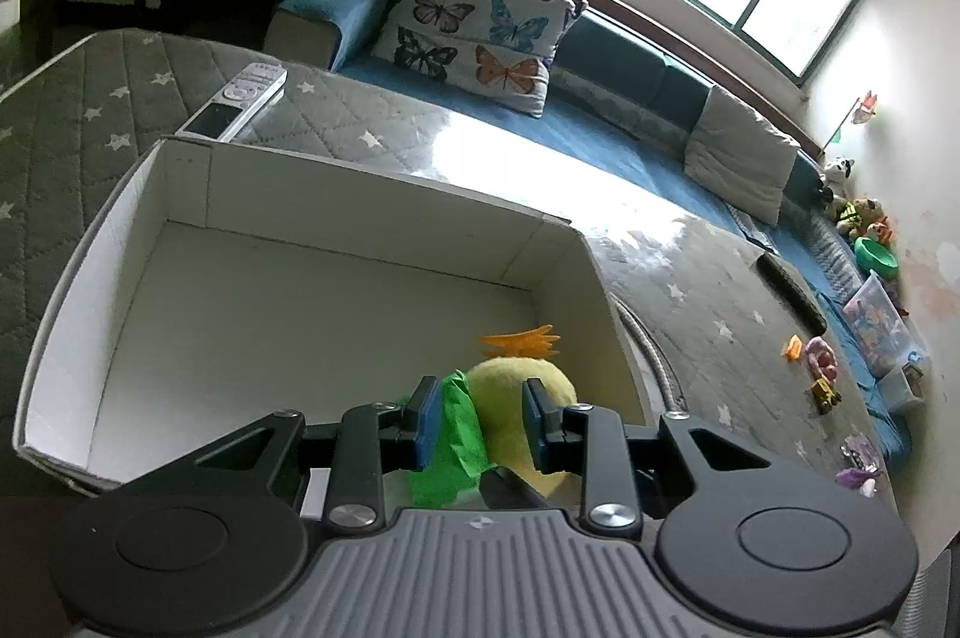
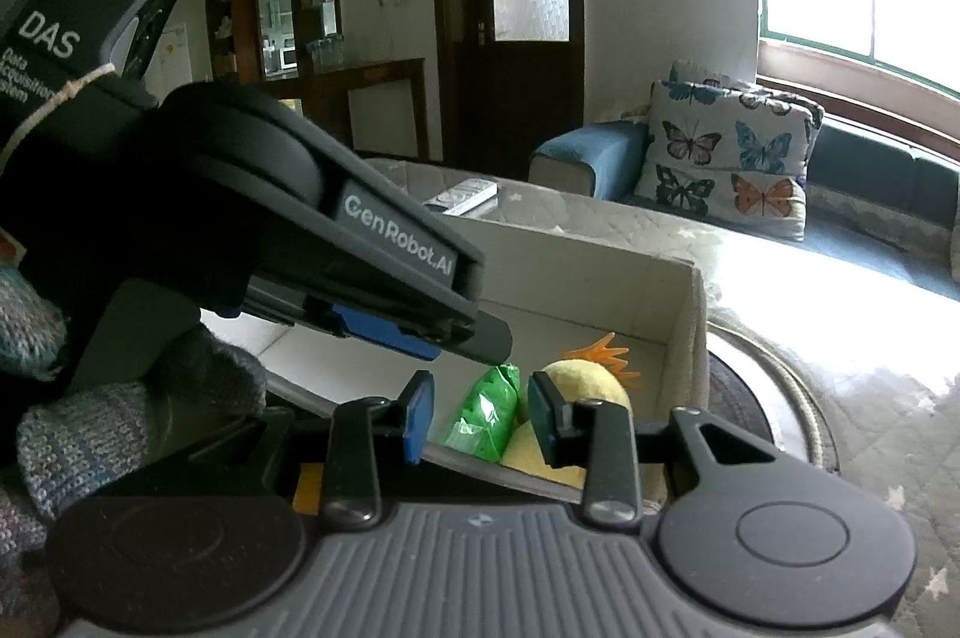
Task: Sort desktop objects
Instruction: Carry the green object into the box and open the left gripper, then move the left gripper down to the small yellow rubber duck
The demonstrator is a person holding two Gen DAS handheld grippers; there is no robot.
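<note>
A white cardboard box (image 1: 252, 194) stands on the grey star-patterned table cover. Inside it, at the near right corner, lies a yellow plush toy (image 1: 516, 380) with an orange crest and a green part (image 1: 462, 434). My left gripper (image 1: 480, 422) is open above the box's near edge, its jaws on either side of the toy without clamping it. My right gripper (image 2: 480, 416) is open just outside the box's near wall, looking at the same toy (image 2: 585, 380) and its green part (image 2: 486, 410). The left gripper's body (image 2: 300, 230) fills the left of the right wrist view.
A white remote (image 1: 237, 101) lies beyond the box. A dark remote (image 1: 792, 290) and several small toys (image 1: 819, 359) lie at the table's right side. A blue sofa with a butterfly cushion (image 1: 480, 20) runs behind. A round metal-edged mat (image 2: 774, 386) sits right of the box.
</note>
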